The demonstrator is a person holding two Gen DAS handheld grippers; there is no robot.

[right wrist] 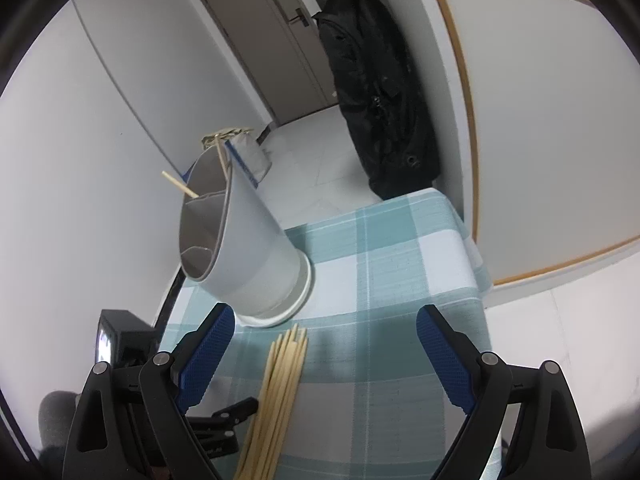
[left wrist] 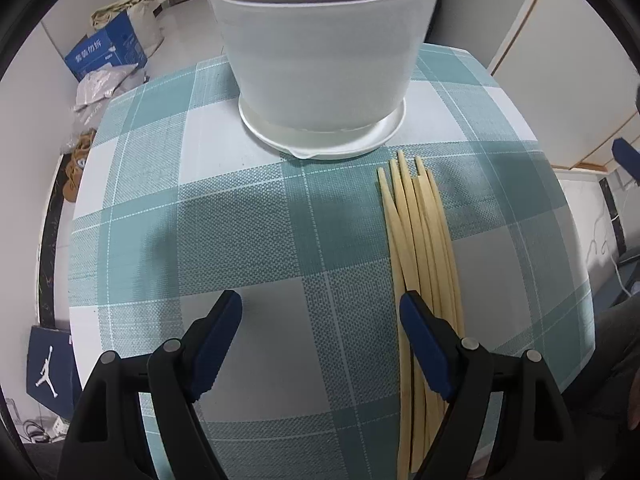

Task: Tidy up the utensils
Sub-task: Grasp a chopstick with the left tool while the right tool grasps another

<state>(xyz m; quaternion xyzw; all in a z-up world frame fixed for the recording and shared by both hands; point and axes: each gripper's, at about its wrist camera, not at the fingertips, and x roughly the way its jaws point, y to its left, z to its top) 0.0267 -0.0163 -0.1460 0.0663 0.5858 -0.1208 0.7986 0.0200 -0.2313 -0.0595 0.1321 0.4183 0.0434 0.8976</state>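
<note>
The table [left wrist: 280,220] in front of me is covered with a checked cloth in teal, white and grey. On its far part stands the utensil holder [left wrist: 320,52], a tall white container with a grey rim, sitting on its round white saucer. In my right wrist view I see that the holder is divided inside into compartments, and two chopsticks [right wrist: 180,184] already stand in it and lean out over the rim. I cannot tell exactly which compartment they are in.

On the cloth, near the holder's saucer but not touching it, lies the bundle of chopsticks [left wrist: 420,240]. They are pale wood, lying side by side with some crossing each other, their tips toward the holder.

My left gripper [left wrist: 320,316] hangs above the cloth with its jaws wide apart and nothing between them. Its right finger [left wrist: 424,344] is over the left edge of the bundle; I cannot tell if it touches the sticks. My right gripper [right wrist: 326,330] also has its jaws wide, and holds nothing. The bundle passes below the gap, closer to its left finger [right wrist: 208,352].

Beyond the table there are a blue box [left wrist: 108,52] on the floor and a black bag [right wrist: 376,92] beside a door.
</note>
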